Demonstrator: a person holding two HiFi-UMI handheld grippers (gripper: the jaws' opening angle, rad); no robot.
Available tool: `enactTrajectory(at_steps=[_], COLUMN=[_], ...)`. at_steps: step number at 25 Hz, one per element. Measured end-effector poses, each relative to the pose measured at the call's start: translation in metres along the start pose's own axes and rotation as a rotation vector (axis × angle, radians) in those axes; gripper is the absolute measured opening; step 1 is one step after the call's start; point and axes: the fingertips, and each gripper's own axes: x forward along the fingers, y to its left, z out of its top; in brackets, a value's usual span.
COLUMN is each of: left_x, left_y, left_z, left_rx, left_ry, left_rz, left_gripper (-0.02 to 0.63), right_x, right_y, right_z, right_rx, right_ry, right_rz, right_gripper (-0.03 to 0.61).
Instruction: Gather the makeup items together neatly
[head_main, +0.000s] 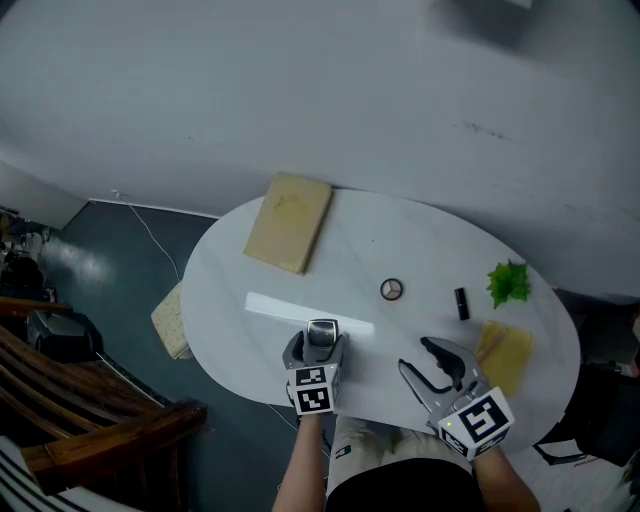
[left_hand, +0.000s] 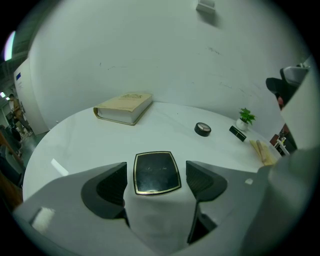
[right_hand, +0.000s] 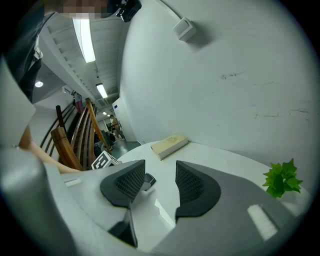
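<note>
- Left gripper (head_main: 319, 348) sits low at the near edge of the table (head_main: 230, 280). Jaws are apart w/ the square black compact (left_hand: 156, 171) between them. A thin gap shows each side, so pads prob. not pressing yet.
- Risk 1: closing off-centre. One pad hits first, and the compact slides or spins on the smooth top instead of being clamped.
- Risk 2: the compact is flat and thin w/ a glossy lid. A grip too high on the edge could pop it out, and it lies close to the near rim, so it could go off the table toward the person.
- Risk 3: coming in too steep, so the jaw tips jam on the tabletop before the pads reach the compact's sides.
- Right gripper (right_hand: 156, 179) is just to the right, jaws wide apart, nothing in them. It points across toward the left one. If both move inward at once, they could knock each other or the compact.
- Other makeup is well apart from the square compact: a round compact (head_main: 391, 290) mid-table and a black tube (head_main: 461, 303), prob. lipstick, further right.
- Risk 4: a drop-off next to those two. The tube lies on its side, so a nudge may roll it toward the small plant (head_main: 510, 283) or the beige block (head_main: 505, 355).
- Book (head_main: 290, 222) at the far left is out of the way, no issue.
</note>
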Motion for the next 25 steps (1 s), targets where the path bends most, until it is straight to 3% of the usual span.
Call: enactTrajectory(at_steps=[12, 25], left_x=[0.0068, 0.0079], left_y=[-0.0005, -0.0038], left_z=[-0.0042, -0.0025], left_rx=[0.017, 0.050], left_ry=[0.028, 0.031], left_rz=[0.004, -0.014], left_gripper=[0.316, 0.305], right_x=[0.0033, -0.0001], right_y=[0.0025, 0.0019], right_z=[-0.0031, -0.0049], right_rx=[0.004, 0.010], right_ry=[0.006, 0.002], right_rz=[0.000, -0.015], right_gripper=[0.177, 0.178])
